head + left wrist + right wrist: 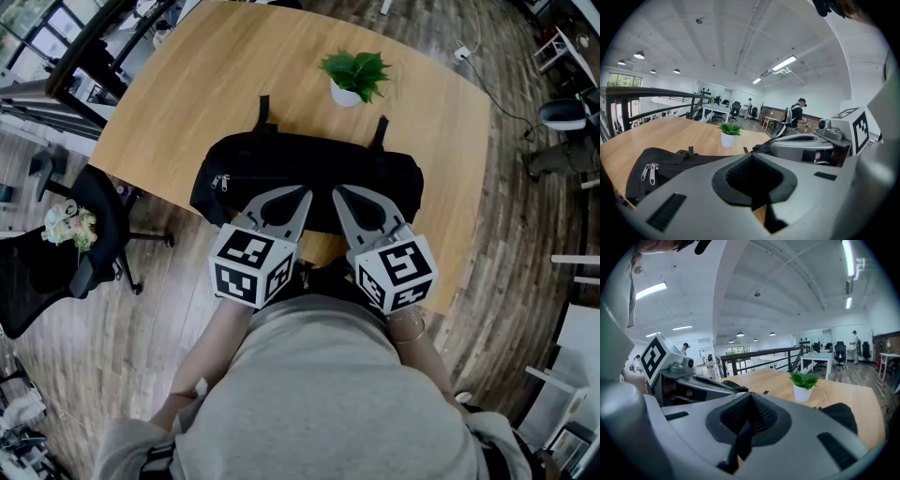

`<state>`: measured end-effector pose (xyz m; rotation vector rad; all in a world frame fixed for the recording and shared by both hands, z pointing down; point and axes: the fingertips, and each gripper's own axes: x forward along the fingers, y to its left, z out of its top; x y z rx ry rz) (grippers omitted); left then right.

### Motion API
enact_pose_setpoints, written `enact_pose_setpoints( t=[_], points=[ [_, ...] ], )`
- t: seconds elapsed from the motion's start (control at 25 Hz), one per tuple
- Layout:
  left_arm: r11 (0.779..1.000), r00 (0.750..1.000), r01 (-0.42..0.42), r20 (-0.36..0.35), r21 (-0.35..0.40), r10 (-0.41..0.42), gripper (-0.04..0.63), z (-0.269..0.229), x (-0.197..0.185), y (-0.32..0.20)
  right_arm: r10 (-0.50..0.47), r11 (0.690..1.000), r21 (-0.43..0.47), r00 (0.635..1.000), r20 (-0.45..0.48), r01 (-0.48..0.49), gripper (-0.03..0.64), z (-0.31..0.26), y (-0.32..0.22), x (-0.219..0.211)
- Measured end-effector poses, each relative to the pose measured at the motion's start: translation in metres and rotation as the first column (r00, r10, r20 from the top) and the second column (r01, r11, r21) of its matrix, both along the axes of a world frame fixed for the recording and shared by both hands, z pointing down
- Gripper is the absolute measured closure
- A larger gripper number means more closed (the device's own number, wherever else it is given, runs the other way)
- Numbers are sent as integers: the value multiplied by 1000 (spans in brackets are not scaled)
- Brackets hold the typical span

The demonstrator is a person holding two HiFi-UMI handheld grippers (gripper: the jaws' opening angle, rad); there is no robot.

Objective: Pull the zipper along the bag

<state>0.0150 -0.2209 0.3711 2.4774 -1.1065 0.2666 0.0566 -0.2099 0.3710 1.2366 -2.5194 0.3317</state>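
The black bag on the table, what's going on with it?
A person holds a two-jaw gripper in each hand at the near side of the black fabric duffel bag on the light wooden table. The left gripper and right gripper are both shut and empty. The silver zipper pulls at the bag's left end are untouched.

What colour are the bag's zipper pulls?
Silver pulls on the black bag; clearest in the left gripper view.
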Motion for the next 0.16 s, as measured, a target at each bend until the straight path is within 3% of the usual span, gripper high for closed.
enact_pose_setpoints(
  t=[0.16],
  points=[
    [1000,1000,-5,8,-3,5,577,2,2,3,9,1000,-7,1000,-4,-9,611,4,1,1]
  ],
)
